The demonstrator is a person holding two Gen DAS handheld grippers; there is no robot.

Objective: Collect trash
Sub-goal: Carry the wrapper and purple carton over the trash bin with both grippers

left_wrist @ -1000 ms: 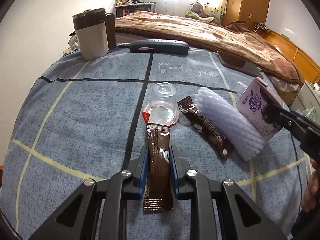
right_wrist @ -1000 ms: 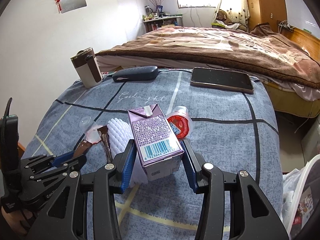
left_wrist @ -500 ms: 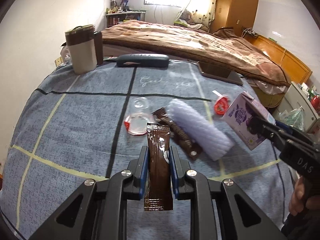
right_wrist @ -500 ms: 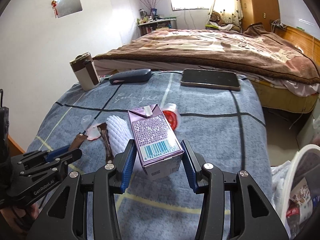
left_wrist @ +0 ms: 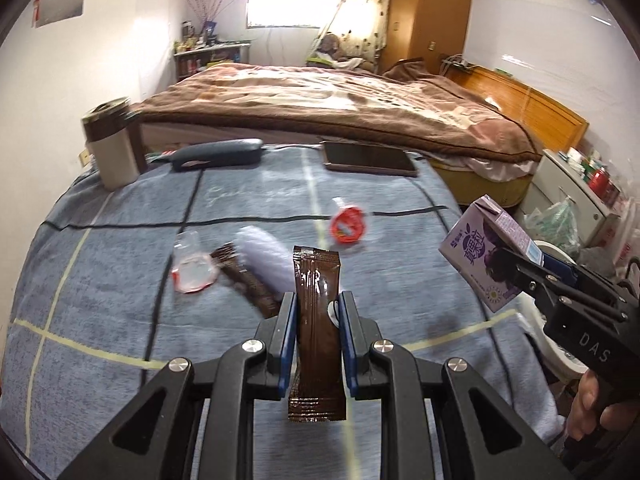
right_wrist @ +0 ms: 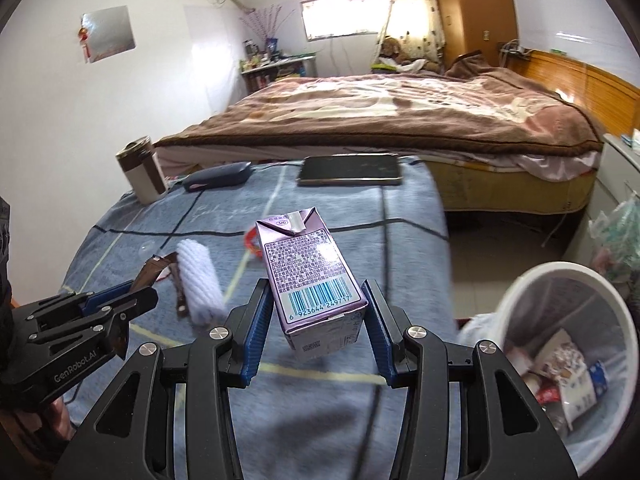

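My left gripper (left_wrist: pixel 317 312) is shut on a brown snack wrapper (left_wrist: pixel 316 320) and holds it above the blue bedspread (left_wrist: pixel 100 288). My right gripper (right_wrist: pixel 316 304) is shut on a purple drink carton (right_wrist: pixel 312 276), lifted off the bedspread; the carton also shows in the left wrist view (left_wrist: pixel 484 256). On the bedspread lie a white foam net sleeve (left_wrist: pixel 264 256), a second brown wrapper (left_wrist: pixel 248 280), a clear plastic cup (left_wrist: pixel 192 268) and a red-lidded cup (left_wrist: pixel 347 229). A white trash bin (right_wrist: pixel 560 344) with rubbish inside stands at the right.
A beige and brown mug (left_wrist: pixel 114 148), a dark glasses case (left_wrist: pixel 218 154) and a phone (left_wrist: pixel 368 158) sit at the far edge of the bedspread. A bed with a brown blanket (left_wrist: pixel 340 108) lies behind. Plastic bags (right_wrist: pixel 616 240) are beside the bin.
Both grippers have lifted and swung to the right with their loads. The trash bin has come into the right wrist view.
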